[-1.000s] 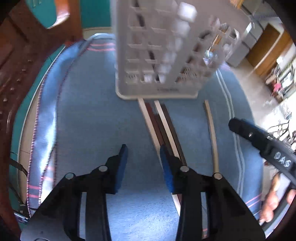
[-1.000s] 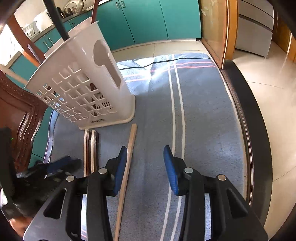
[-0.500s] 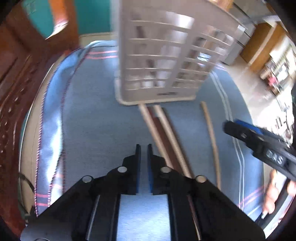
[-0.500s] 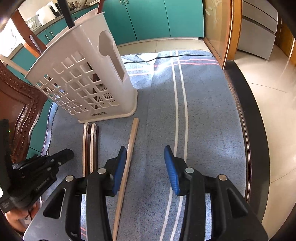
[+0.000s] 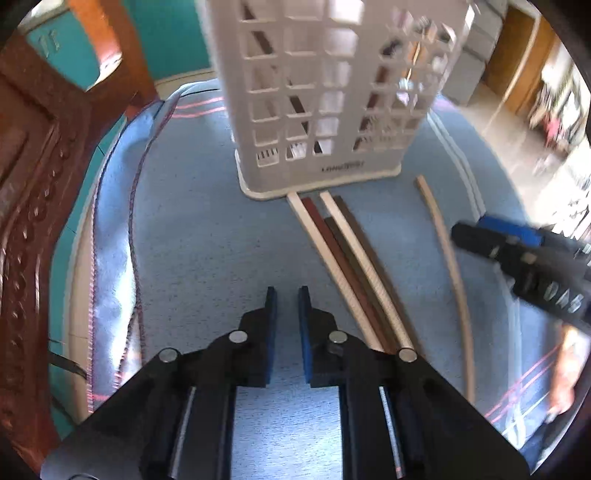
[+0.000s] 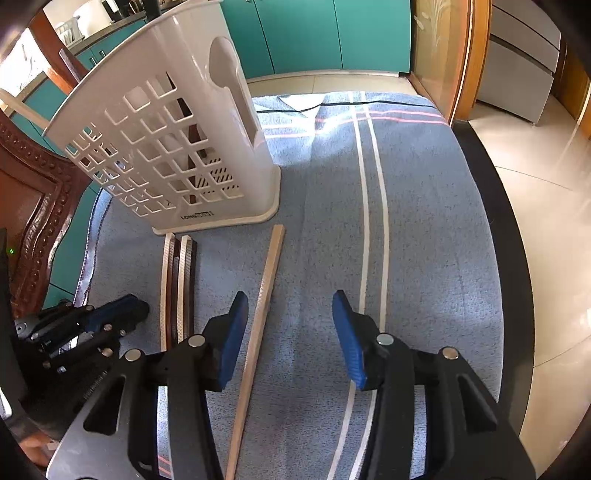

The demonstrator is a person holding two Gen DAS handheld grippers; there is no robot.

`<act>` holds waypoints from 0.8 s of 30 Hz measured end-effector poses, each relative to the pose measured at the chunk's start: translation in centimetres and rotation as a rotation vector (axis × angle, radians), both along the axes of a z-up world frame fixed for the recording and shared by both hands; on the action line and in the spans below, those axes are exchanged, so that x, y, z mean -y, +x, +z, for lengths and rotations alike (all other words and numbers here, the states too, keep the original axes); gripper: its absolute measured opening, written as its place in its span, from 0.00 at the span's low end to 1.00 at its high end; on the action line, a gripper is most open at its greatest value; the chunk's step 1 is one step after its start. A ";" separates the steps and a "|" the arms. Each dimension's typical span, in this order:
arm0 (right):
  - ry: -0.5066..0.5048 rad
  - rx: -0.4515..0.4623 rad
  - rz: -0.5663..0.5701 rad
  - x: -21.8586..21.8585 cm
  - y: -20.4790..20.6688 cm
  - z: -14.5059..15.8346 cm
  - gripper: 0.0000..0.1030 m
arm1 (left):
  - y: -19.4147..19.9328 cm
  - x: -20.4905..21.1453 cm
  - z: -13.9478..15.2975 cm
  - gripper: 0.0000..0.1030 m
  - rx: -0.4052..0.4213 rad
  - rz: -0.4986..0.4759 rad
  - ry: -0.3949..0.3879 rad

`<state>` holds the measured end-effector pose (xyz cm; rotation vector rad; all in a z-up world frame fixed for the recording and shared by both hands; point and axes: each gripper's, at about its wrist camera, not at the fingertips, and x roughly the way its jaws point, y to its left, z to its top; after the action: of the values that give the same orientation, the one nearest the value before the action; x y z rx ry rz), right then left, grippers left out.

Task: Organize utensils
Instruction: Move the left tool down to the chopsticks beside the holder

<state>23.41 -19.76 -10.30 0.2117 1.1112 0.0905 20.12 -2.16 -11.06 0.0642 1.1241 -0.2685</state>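
Note:
A white lattice utensil basket point(image 5: 325, 92) point(image 6: 173, 147) stands on a blue towel point(image 5: 207, 240) with dark utensils inside. In front of its base lie several flat cream and brown sticks point(image 5: 343, 258) point(image 6: 179, 280) side by side. A single pale wooden stick point(image 5: 447, 266) point(image 6: 264, 295) lies apart on their right. My left gripper point(image 5: 287, 295) hovers just left of the bundle, its jaws drawn to a thin slit with nothing in them. My right gripper point(image 6: 290, 299) is above the towel with its jaws opening and nothing held. The pale stick runs under it beside the left finger.
A carved dark wooden chair point(image 5: 33, 184) point(image 6: 33, 206) crowds the left side. The table's dark edge point(image 6: 498, 206) curves along the right, with tiled floor beyond it. Teal cabinets point(image 6: 314, 33) stand behind. A person's hand point(image 5: 565, 373) shows behind the right gripper point(image 5: 480, 236).
The left jaws went from wide apart to nearly together, and that gripper shifted left off the stick bundle. The right jaws spread a little wider over the pale stick.

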 end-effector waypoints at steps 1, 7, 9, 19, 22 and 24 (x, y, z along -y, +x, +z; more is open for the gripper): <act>-0.002 -0.001 0.001 0.0 0.0 0.0 0.46 | 0.3 -0.9 0.1 0.13 -0.004 0.006 -0.033; -0.025 -0.015 0.000 -0.4 0.1 -0.4 0.46 | -0.6 0.1 0.6 0.33 -0.001 -0.068 -0.054; -0.026 -0.013 0.001 -0.3 0.1 -0.3 0.46 | -1.5 0.9 1.1 0.33 0.022 -0.073 -0.032; -0.040 -0.024 -0.002 0.0 0.2 -0.9 0.51 | -0.7 -0.3 2.4 0.28 0.000 -0.034 0.020; -0.056 -0.026 0.007 -0.4 0.2 -1.3 0.51 | -1.1 0.2 2.9 0.28 0.014 -0.036 0.033; -0.081 -0.019 0.013 -0.9 0.4 -1.4 0.51 | -1.1 0.3 3.1 0.28 0.011 -0.030 0.034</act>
<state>23.79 -18.88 -11.73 0.1328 1.1331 0.0551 19.04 -2.44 -7.99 0.1130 1.1171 -0.2754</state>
